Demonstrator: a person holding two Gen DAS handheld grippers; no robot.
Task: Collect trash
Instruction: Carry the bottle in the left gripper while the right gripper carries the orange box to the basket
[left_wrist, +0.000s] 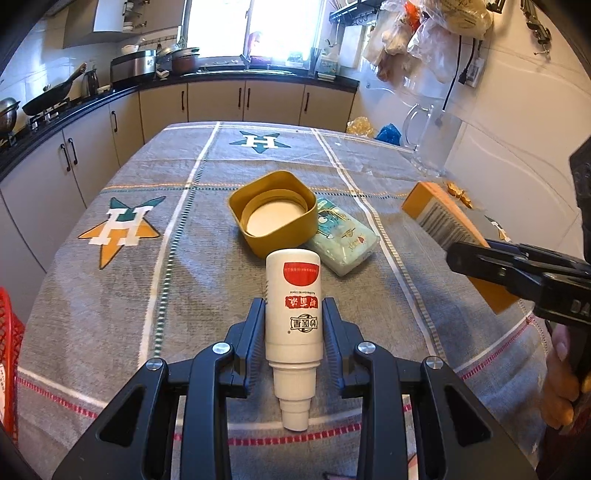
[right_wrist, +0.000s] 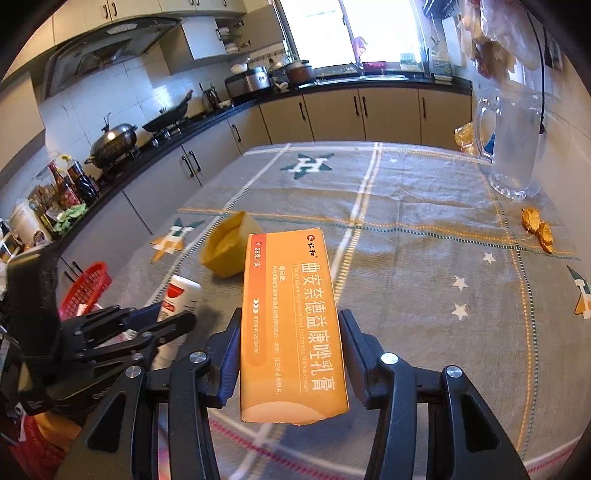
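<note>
- Left tool (left_wrist: 294, 325): jaws narrow, clamped on a white bottle (left_wrist: 294, 317) with a red label; the bottle's long axis runs along the fingers, its stepped nozzle end toward the camera, its base out over the worktop (left_wrist: 110, 302).
- Right tool (right_wrist: 290, 343): jaws at medium width, gripping an orange carton (right_wrist: 291, 317) by its long sides; the carton's long axis runs forward along the fingers, clear of the cloth.
- Red basket (right_wrist: 85, 290): off the worktop's left edge, the likely place for the trash. It lies left of both tools; the left hand is nearer, so the bottle should go first, with the carton crossing leftward after.
- Still on the worktop near its middle: a yellow square lid (left_wrist: 273, 212), open side up, touching a pale blue tissue pack (left_wrist: 345, 240) beside it.
- Near the right edge: orange peel scraps (right_wrist: 537, 229); a clear jug (right_wrist: 513, 144) at the far right corner.
- Surface: grey checked cloth with star motifs.
- Room: kitchen, cabinets and hob to the left, window at the far end.
</note>
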